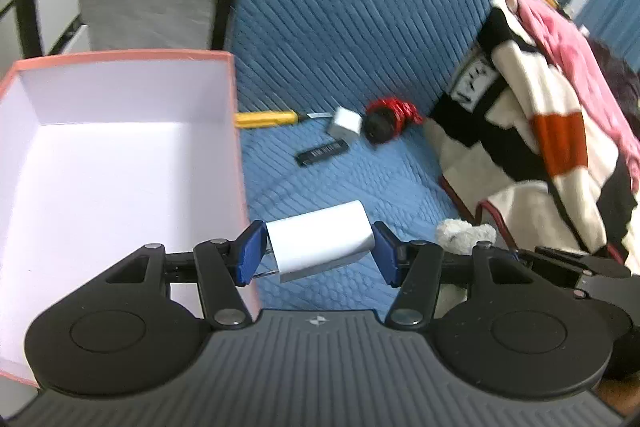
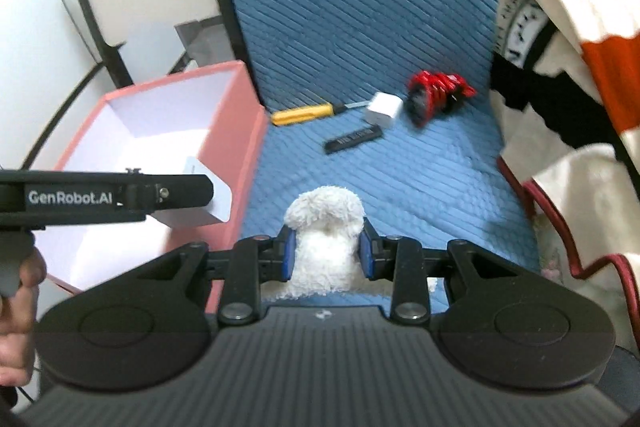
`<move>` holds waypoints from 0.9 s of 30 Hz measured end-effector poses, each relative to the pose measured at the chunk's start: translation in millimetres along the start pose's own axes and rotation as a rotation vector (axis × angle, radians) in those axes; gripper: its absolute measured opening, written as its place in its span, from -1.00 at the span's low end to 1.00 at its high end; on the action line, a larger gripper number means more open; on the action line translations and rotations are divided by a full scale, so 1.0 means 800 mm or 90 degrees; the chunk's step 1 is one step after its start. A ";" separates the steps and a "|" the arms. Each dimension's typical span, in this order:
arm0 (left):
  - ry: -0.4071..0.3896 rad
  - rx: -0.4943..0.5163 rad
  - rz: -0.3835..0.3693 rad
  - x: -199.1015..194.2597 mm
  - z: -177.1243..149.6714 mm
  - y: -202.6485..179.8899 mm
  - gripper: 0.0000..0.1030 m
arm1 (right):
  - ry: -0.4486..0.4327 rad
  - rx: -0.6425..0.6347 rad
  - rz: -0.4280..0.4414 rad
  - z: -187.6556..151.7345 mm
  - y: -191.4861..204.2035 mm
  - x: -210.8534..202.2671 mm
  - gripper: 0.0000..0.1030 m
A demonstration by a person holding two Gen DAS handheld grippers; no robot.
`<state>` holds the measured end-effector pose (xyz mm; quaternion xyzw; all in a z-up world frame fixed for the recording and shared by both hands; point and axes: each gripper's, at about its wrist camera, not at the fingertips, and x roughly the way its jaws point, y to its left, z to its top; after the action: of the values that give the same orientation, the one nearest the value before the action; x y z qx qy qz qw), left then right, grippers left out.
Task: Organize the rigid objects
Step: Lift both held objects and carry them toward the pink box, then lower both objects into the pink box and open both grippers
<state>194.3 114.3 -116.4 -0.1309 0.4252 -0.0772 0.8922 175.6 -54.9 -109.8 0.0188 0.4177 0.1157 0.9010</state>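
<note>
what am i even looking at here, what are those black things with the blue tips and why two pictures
They are two hand-held grippers, each with a camera looking along its fingers. One picture comes from the left gripper, one from the right gripper. The left is shut on a white block, beside an open pink box. The right is shut on a white fluffy toy. On the blue quilt beyond lie a yellow screwdriver, a small white cube, a black stick and a red-and-black object.
</note>
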 end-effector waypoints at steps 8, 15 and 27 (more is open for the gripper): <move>-0.049 -0.024 0.033 -0.071 0.047 0.048 0.21 | -0.042 -0.032 0.043 0.047 0.063 -0.015 -0.33; -0.087 -0.050 0.066 -0.120 0.077 0.102 0.21 | -0.073 -0.078 0.095 0.081 0.130 -0.014 -0.33; -0.029 -0.150 0.128 -0.105 0.023 0.240 0.20 | 0.034 -0.176 0.126 0.040 0.229 0.077 -0.33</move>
<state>161.4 321.3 -100.6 -0.1933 0.4216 0.0660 0.8835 203.0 139.0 -111.3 -0.0675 0.4176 0.2607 0.8678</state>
